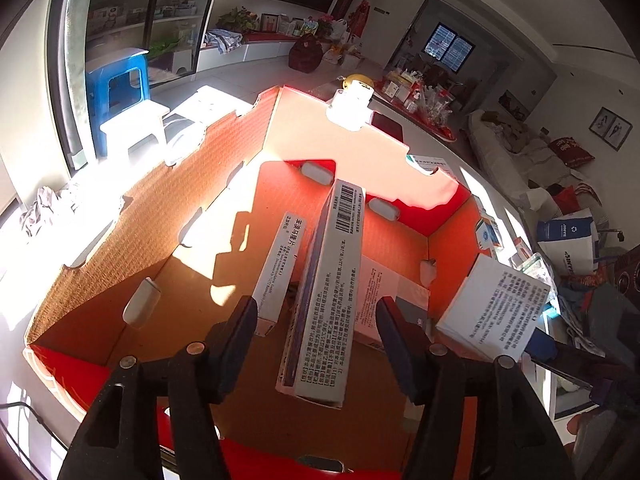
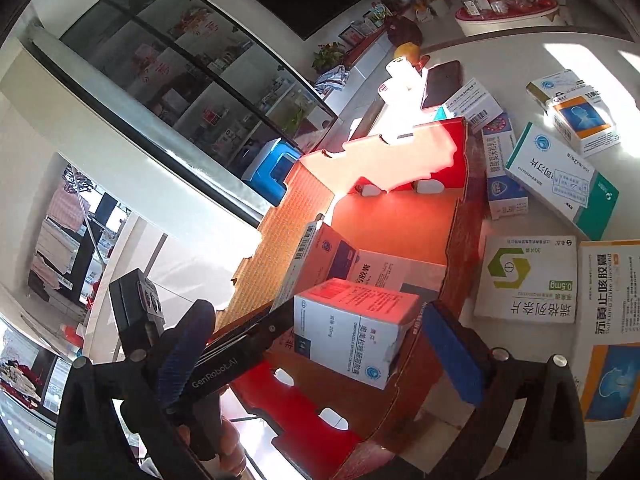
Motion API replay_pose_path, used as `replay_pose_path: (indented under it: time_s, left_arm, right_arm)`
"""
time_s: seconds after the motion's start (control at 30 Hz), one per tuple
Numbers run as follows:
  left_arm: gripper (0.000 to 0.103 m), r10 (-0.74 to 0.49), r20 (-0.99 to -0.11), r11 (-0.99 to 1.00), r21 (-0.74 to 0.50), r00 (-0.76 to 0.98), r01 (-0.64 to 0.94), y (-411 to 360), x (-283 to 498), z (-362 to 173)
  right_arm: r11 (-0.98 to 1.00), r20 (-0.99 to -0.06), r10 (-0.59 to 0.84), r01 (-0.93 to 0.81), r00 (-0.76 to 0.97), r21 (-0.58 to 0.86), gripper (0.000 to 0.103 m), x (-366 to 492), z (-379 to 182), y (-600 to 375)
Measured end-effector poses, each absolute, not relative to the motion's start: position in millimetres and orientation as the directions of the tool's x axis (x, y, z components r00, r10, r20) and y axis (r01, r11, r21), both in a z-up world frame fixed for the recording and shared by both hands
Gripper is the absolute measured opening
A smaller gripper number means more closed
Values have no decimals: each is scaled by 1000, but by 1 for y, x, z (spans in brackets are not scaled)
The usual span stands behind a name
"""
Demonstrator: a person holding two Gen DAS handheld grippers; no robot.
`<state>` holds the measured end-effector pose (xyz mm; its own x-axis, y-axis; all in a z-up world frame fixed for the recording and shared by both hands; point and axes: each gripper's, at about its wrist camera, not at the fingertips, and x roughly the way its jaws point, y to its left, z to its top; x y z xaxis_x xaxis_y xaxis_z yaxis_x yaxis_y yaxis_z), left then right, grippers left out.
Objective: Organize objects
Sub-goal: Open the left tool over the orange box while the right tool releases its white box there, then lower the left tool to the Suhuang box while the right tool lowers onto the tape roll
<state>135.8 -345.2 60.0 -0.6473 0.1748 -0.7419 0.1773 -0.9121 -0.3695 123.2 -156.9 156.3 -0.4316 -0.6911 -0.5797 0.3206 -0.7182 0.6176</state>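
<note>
On the pale round table (image 2: 500, 52) sits a large open cardboard box with red outer walls and a brown corrugated inside (image 1: 132, 216), half in hard sunlight. Inside it, near the corner closest to both cameras, several medicine cartons stand or lean together: a long white carton with a barcode on its end (image 1: 332, 280) tilts up out of the box, a slimmer white carton (image 1: 280, 264) stands just beside it on the left, and a flat white carton (image 1: 378, 300) lies beneath them. The left gripper (image 1: 316, 344) hovers over the long carton with its black jaws spread to either side of it, neither pad touching, so the carton is loose. A small white and red carton with blue print (image 2: 352, 328) sits tilted at the box's near edge, between the fingers of the right gripper (image 2: 316, 344), whose jaws are spread wide and clear of its sides. Outside the box on the right, more cartons lie scattered on the table, among them a green and white carton (image 2: 560, 180) and a white carton with a green hexagon (image 2: 528, 276). A dark phone (image 2: 442, 84) lies beyond the box.
</note>
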Motion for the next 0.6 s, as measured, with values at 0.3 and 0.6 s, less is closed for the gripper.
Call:
replay_pose_path:
  time_s: [0.3,0.6]
  left_arm:
    - [82,110,-727,-934,-308,-678,178,-334,137,92]
    - [85,392,-673,-913,-369,-627,-175,-222,101,136]
  right_arm:
    - [-954,-761,-122,-135,-637,266,103,146,111,14]
    - [-899,-781,-246,-167,-574,406,103,137,71,60]
